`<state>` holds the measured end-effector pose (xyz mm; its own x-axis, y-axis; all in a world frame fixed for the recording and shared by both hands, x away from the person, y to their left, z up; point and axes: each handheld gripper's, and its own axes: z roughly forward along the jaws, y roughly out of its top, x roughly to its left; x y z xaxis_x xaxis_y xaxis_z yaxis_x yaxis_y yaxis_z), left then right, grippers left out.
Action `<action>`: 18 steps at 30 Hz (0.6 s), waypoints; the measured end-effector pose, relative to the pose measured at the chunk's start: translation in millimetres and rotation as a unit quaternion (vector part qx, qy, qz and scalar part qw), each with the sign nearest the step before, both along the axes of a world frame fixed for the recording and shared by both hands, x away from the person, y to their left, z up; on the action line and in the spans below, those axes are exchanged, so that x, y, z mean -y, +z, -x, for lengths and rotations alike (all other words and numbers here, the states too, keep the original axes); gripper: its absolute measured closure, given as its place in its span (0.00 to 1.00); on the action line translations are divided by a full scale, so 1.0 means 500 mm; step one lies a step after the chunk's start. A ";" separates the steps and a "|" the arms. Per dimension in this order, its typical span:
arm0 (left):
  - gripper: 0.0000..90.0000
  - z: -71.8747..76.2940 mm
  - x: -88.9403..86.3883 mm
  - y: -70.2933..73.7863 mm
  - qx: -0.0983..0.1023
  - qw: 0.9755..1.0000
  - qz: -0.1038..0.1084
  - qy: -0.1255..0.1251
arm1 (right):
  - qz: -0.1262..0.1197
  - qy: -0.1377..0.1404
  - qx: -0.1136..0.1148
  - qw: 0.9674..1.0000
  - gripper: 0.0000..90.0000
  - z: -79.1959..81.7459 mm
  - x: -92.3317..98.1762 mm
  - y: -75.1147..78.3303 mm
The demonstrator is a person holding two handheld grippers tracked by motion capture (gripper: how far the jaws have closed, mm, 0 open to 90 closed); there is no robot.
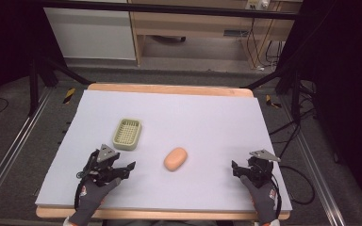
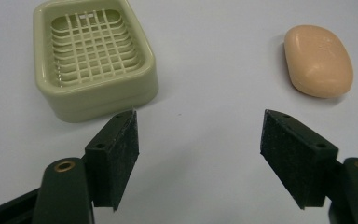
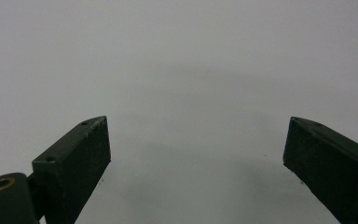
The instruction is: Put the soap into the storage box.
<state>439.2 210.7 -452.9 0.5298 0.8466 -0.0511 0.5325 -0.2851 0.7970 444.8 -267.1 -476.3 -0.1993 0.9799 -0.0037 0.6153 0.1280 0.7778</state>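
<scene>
A pale green soap dish with a grid floor sits empty left of the table's middle. A peach bar of soap lies on the white tabletop to its right. My left gripper rests near the front left, open, below the dish and left of the soap. In the left gripper view the soap dish lies ahead at the left and the soap ahead at the right, with the left gripper holding nothing. My right gripper sits open at the front right, its jaws over bare tabletop.
The white tabletop has a wooden rim along its far and near edges. Black frame legs and cables stand beyond the table's corners. A wooden cabinet stands against the back wall.
</scene>
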 end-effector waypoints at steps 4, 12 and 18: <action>0.30 -0.001 0.009 0.000 0.000 1.000 -0.001 -0.004 | 0.000 0.000 0.000 1.000 0.08 0.000 0.000 0.000; 0.29 -0.002 0.023 0.002 0.003 1.000 -0.002 -0.009 | 0.000 -0.001 0.001 1.000 0.08 -0.001 -0.001 0.000; 0.29 -0.004 0.034 0.006 0.004 1.000 -0.008 -0.018 | 0.002 -0.001 0.001 1.000 0.08 -0.001 0.000 0.000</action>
